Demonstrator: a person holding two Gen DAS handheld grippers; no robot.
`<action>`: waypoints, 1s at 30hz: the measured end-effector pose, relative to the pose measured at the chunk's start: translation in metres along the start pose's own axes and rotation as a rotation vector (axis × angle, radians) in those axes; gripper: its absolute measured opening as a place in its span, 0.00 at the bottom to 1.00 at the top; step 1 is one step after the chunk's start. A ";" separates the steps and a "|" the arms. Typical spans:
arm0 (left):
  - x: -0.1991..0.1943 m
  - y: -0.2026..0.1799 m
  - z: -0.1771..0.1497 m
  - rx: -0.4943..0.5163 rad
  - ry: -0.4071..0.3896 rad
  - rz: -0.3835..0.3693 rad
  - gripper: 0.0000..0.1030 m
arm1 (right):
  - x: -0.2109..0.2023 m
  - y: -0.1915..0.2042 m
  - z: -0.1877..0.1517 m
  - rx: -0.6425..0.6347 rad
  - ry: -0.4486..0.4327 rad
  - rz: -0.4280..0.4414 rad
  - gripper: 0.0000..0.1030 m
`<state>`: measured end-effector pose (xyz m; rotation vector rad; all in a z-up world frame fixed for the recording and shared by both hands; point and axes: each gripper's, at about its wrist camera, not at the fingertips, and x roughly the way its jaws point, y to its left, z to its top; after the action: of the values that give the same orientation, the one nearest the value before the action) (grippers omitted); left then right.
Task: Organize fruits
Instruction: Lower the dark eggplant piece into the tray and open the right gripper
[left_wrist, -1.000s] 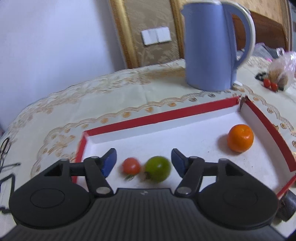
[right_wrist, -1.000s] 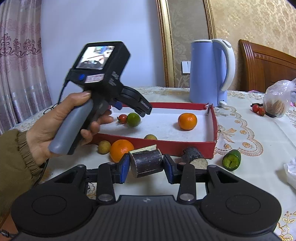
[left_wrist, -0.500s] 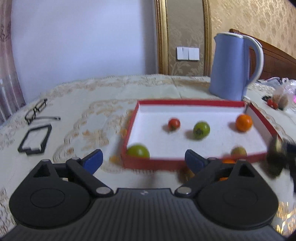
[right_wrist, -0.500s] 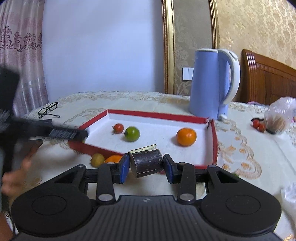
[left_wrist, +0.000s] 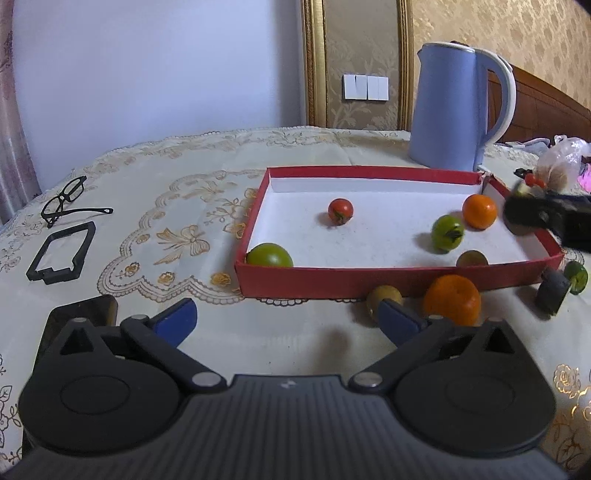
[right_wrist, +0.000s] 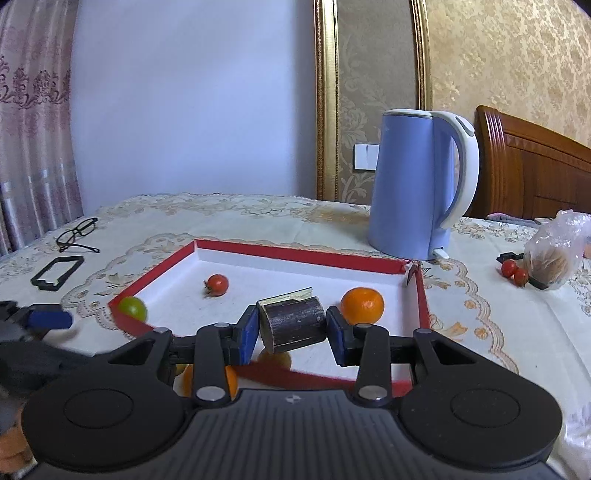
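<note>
Holding dark cane piece (right_wrist: 293, 321) across its curved flanks, right gripper (right_wrist: 291, 326) sits narrow-clamped above near edge of red tray (right_wrist: 306, 254). Piece looks stiff, light, smooth-skinned; likely to roll if dropped. Left gripper (left_wrist: 286, 319) jaws just been opening, now wide, empty, near tray's near-left corner; orange (left_wrist: 452, 300) just beyond right finger.

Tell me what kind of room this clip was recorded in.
Probably a home, perhaps a bedroom or dining corner: a table under an embroidered cloth, a blue electric kettle, a carved wooden headboard or chair back, and a patterned curtain.
</note>
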<state>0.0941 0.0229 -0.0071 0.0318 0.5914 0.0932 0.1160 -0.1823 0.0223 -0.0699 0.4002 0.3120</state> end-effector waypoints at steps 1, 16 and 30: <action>-0.001 0.000 0.000 0.002 0.000 -0.004 1.00 | 0.004 -0.001 0.003 -0.002 0.005 -0.001 0.38; -0.017 -0.006 -0.006 0.062 -0.037 -0.002 1.00 | 0.092 -0.012 0.025 -0.002 0.109 -0.074 0.38; -0.012 -0.008 -0.005 0.058 0.000 0.011 1.00 | 0.093 -0.018 0.033 0.025 0.103 -0.090 0.39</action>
<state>0.0822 0.0136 -0.0056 0.0914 0.5944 0.0867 0.2149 -0.1685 0.0163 -0.0797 0.5013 0.2151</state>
